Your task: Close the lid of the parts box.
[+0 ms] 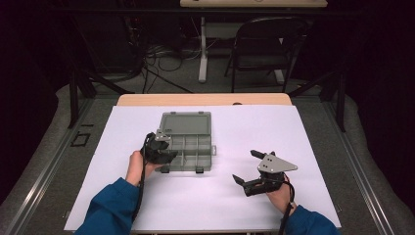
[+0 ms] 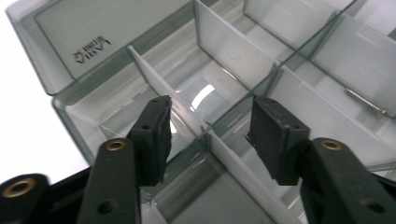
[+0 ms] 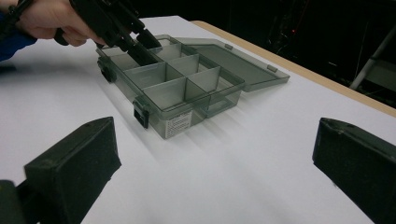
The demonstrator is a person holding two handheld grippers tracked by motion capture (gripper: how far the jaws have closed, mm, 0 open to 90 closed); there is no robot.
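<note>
A clear grey compartment box (image 1: 209, 152) lies open mid-table, its lid (image 1: 186, 122) folded flat behind it. My left gripper (image 1: 169, 153) hangs over the box's left side. Seen up close, this left gripper (image 2: 210, 126) is open, its jaws straddling a white divider (image 2: 154, 74) with nothing held. A small metal pin (image 2: 369, 103) lies in a compartment to the right. My right gripper (image 1: 246, 166) rests open over the white sheet, right of the box. Between the wide jaws of the right gripper (image 3: 215, 158) the box (image 3: 177, 123) lies ahead, with the left gripper (image 3: 135, 42) dipping into it.
A white sheet (image 1: 244, 127) covers the table, with the wooden edge (image 1: 205, 99) at the far side. Beyond it stand a folding chair (image 1: 264, 46), a table leg (image 1: 202, 49) and floor cables (image 1: 161, 54). Bare sheet surrounds the box.
</note>
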